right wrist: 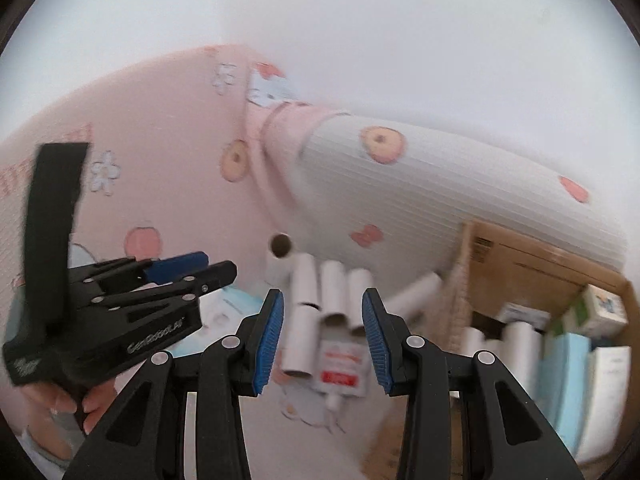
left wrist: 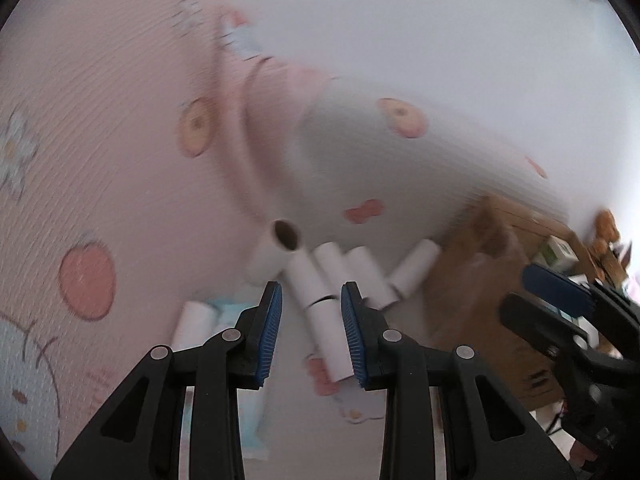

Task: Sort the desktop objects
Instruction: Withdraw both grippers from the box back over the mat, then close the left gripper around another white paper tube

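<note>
A pink cartoon-print sheet [right wrist: 120, 128] covered the surface below a pale wall [right wrist: 360, 20]. White tubes [left wrist: 316, 288] lay clustered beside a cardboard box [right wrist: 520, 256]. The left gripper [left wrist: 311, 330] and right gripper [right wrist: 322, 336] hung spread, empty, above them.
</note>
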